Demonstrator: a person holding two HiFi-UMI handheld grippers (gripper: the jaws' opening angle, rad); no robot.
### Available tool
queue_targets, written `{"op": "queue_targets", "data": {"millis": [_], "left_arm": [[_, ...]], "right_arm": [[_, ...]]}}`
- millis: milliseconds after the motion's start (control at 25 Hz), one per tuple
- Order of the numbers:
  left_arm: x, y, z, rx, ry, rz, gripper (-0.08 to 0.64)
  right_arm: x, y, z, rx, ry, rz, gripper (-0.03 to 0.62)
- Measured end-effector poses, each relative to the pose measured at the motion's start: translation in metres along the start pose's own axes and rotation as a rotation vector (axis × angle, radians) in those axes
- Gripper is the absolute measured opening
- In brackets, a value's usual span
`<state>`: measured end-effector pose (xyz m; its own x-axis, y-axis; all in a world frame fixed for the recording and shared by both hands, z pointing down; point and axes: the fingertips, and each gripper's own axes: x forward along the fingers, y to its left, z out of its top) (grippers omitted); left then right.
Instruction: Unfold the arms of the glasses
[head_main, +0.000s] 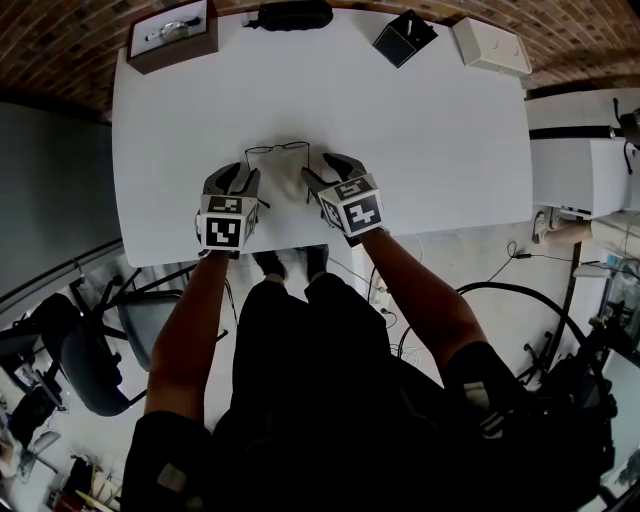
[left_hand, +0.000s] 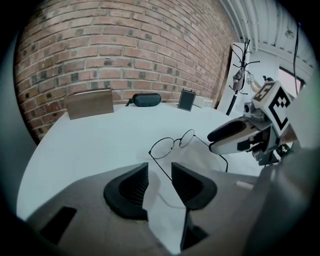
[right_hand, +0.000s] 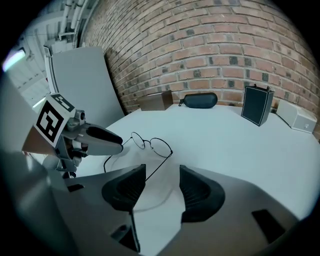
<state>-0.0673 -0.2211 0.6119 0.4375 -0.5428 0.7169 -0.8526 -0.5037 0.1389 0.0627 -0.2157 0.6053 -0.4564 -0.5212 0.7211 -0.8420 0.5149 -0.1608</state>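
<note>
Glasses (head_main: 278, 150) with thin round wire rims sit on the white bench (head_main: 420, 130) near its front edge, in the head view, with both arms swung out towards the person. The left gripper (head_main: 236, 176) and the right gripper (head_main: 328, 172) are low over the bench just behind the frame, one at each arm end. Along the far edge stand a brown box (head_main: 172, 35), a dark glasses case (head_main: 292, 15), a small black box (head_main: 404, 38) and a white box (head_main: 490, 45). In the left gripper view the fingers (left_hand: 131, 187) of the left gripper (left_hand: 160, 172) stand apart; the nearer arm of the glasses (left_hand: 172, 144) runs back into the gap, close along the inner face of one finger, and the pads are not closed on it. The right gripper (left_hand: 220, 141) shows at the far arm, beside its hooked end. In the right gripper view the fingers (right_hand: 197, 190) of the right gripper (right_hand: 162, 175) are likewise apart; the arm of the glasses (right_hand: 150, 145) slants into the gap towards one finger, and whether it touches cannot be told. The left gripper (right_hand: 112, 142) is at the other arm, and the glasses case (right_hand: 200, 100) and black box (right_hand: 257, 105) stand before the brick wall (right_hand: 210, 45).
</note>
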Motion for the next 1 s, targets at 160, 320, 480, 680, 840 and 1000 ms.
{"op": "queue_targets", "data": {"millis": [160,320,480,680,840,1000], "left_arm": [[-0.002,-0.004,0.005,-0.028,-0.034,-0.009,0.15],[-0.01,-0.008,0.007,-0.03,-0.078,-0.012,0.15],[-0.026,-0.01,0.012,-0.075,-0.124,0.004,0.15],[-0.056,-0.027,0.014,-0.101,-0.17,-0.002,0.123],[-0.083,-0.039,0.018,-0.123,-0.225,0.035,0.052],[-0.111,-0.057,0.021,-0.154,-0.284,0.063,0.026]], "right_arm": [[-0.003,0.004,0.004,-0.025,-0.011,0.015,0.183],[-0.012,0.006,0.006,-0.018,-0.033,0.027,0.183],[-0.026,0.012,0.014,-0.05,-0.06,0.043,0.183],[-0.058,0.025,0.02,-0.09,-0.091,0.111,0.181],[-0.085,0.029,0.025,-0.109,-0.129,0.126,0.151],[-0.114,0.032,0.031,-0.114,-0.198,0.152,0.055]]}}
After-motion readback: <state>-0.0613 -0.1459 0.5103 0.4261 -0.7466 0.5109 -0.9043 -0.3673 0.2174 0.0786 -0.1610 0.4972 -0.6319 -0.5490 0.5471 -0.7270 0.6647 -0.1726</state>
